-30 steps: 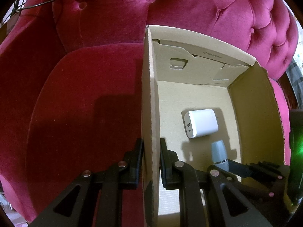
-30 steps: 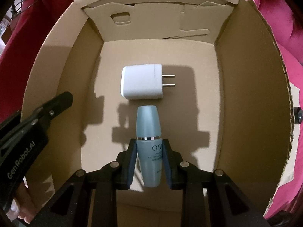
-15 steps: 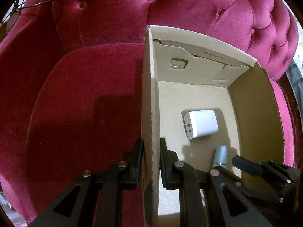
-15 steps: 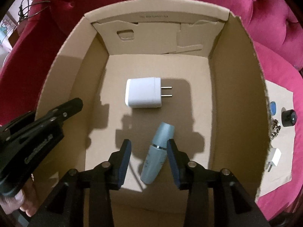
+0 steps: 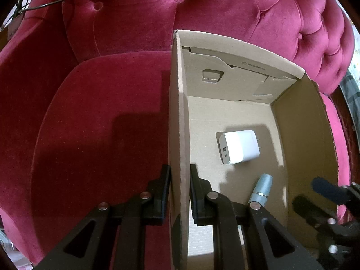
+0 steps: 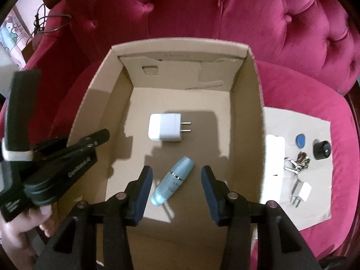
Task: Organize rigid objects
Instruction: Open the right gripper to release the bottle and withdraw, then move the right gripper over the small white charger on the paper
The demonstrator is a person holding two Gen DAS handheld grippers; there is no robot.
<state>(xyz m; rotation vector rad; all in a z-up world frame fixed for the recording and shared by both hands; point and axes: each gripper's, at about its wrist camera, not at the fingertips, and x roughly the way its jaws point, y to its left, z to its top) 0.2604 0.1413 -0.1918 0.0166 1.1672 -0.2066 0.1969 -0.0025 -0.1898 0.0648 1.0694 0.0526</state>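
A cardboard box point(image 6: 247, 103) stands open on a red sofa seat. On its floor lie a white charger point(image 6: 165, 127) with its prongs to the right and a pale blue bottle point(image 6: 172, 182), tilted with its cap up and to the right. My right gripper point(image 6: 176, 173) hangs above the bottle. Its jaws are opening and its blue pads stand clear on either side, touching nothing. My left gripper point(image 5: 178, 173) is shut on the box's left wall point(image 5: 177, 112), one finger inside and one outside. The left wrist view also has the charger point(image 5: 238, 146) and the bottle point(image 5: 262, 187).
Right of the box, a flat cardboard sheet point(image 6: 315, 211) on the seat carries a blue piece point(image 6: 300, 140), a black round knob point(image 6: 321, 149), a key ring point(image 6: 297, 162) and a small white plug point(image 6: 301, 191). The tufted sofa back point(image 6: 202, 11) rises behind.
My right gripper let go of the bottle, opened wider and rose away. The bottle now lies slanted on the box floor. The left gripper kept its hold on the wall.
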